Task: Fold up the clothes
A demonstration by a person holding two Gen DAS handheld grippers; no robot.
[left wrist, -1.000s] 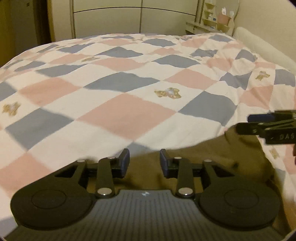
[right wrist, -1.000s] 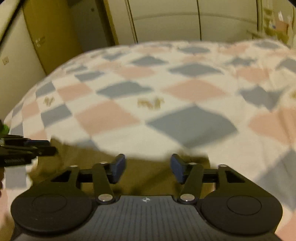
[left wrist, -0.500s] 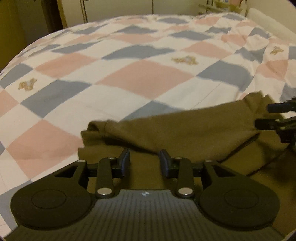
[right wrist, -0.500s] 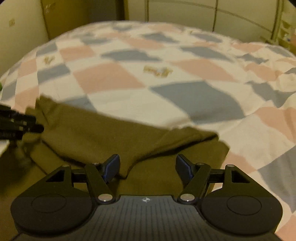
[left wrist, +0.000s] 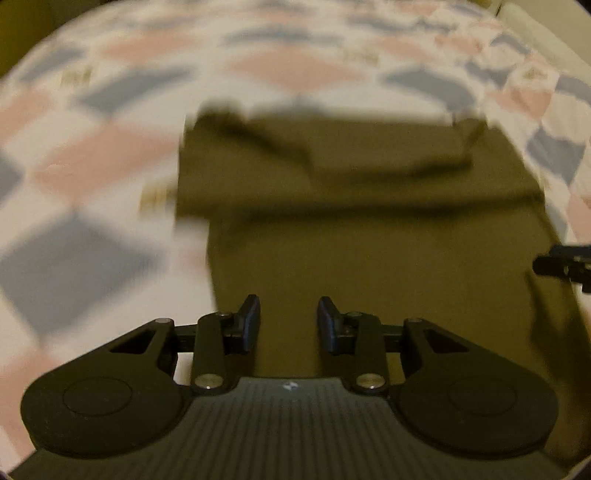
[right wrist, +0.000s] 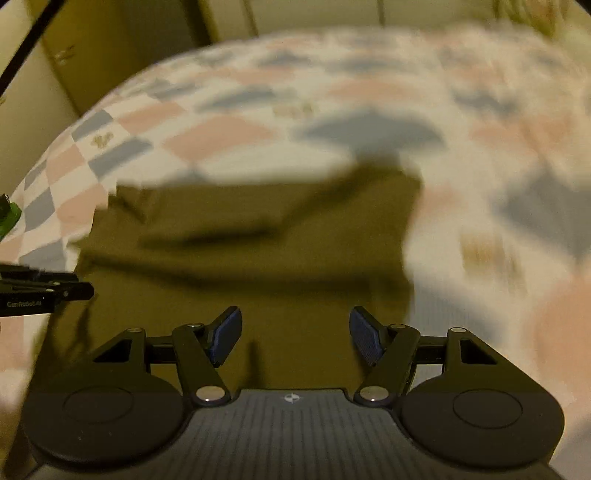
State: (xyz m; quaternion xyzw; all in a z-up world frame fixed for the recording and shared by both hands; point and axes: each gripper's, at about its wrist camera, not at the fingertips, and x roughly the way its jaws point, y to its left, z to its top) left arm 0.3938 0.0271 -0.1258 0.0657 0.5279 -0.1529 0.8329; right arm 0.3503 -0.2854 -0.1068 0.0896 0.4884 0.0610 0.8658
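Note:
An olive-green garment (left wrist: 369,229) lies flat on the checked quilt (left wrist: 92,147), its far part folded back over itself. My left gripper (left wrist: 289,325) hovers above the garment's near part, open, with nothing between its blue pads. The right gripper's tip (left wrist: 561,264) shows at the right edge of the left wrist view. In the right wrist view the same garment (right wrist: 258,258) spreads below my right gripper (right wrist: 295,338), which is open wide and empty. The left gripper's tip (right wrist: 44,291) pokes in from the left there. Both views are blurred by motion.
The quilt (right wrist: 369,110) of pink, grey and white squares covers the bed all around the garment. Pale cupboard doors (right wrist: 314,14) stand beyond the bed's far end, and a dark wooden panel (right wrist: 110,44) rises at the far left.
Both grippers have pulled back toward the near side and tilted down, so much more of the garment shows. The right gripper's fingers have spread wider. The folded-over flap now lies farther away.

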